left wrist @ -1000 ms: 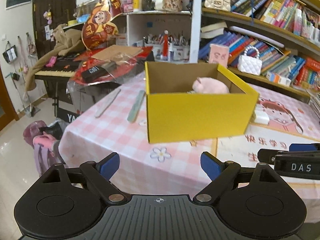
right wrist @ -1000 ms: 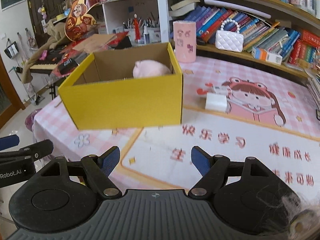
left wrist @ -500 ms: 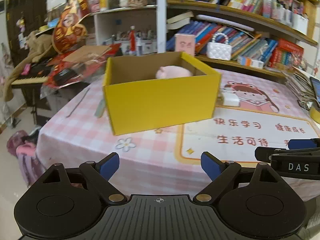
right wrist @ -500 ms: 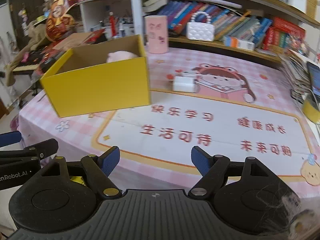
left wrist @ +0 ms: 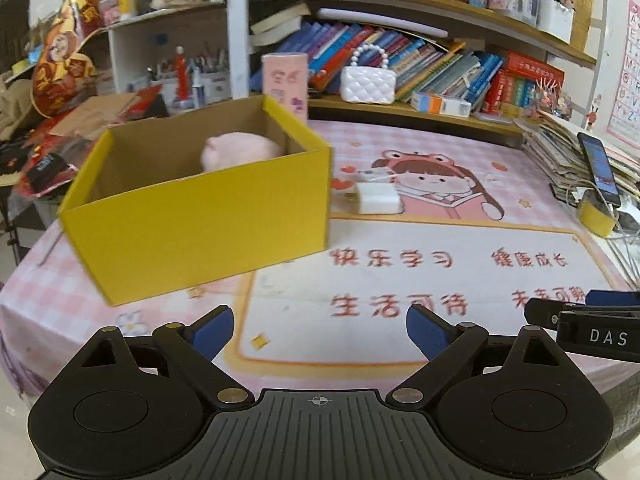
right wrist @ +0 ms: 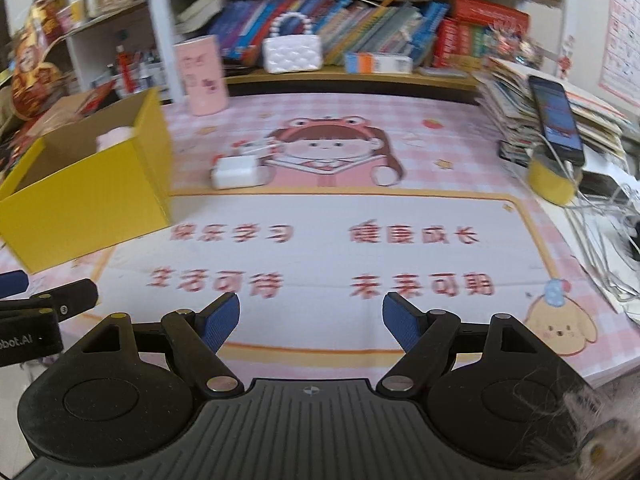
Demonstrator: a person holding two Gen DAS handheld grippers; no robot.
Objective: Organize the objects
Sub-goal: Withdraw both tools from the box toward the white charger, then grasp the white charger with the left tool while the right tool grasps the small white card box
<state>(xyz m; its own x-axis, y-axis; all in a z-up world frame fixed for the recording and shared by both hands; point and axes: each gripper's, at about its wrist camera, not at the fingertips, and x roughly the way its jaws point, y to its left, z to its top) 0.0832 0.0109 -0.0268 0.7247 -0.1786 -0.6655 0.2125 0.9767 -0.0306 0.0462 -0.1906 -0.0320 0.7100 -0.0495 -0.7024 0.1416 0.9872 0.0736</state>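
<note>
A yellow cardboard box (left wrist: 200, 220) (right wrist: 88, 200) stands open-topped on the left of the pink table mat (left wrist: 360, 280), with a pink plush toy (left wrist: 240, 152) (right wrist: 116, 138) inside. A white charger block (left wrist: 378, 198) (right wrist: 236, 172) lies just right of the box. My left gripper (left wrist: 320, 330) hovers over the mat's near edge, its jaws opening with nothing between them. My right gripper (right wrist: 311, 320) is open and empty over the mat's front middle. Each gripper's side shows at the edge of the other's view.
A pink cylinder (right wrist: 202, 76) and a white quilted purse (right wrist: 292, 54) stand at the back by shelves of books. On the right, a phone (right wrist: 556, 116) leans on a paper stack above a yellow tape roll (right wrist: 552, 182) and tangled cables (right wrist: 600, 240). Clutter lies left of the box.
Both views have swung rightward: the yellow box has slid from centre to the left and the mat's right side, phone and paper stack have come into view. Both grippers stayed empty.
</note>
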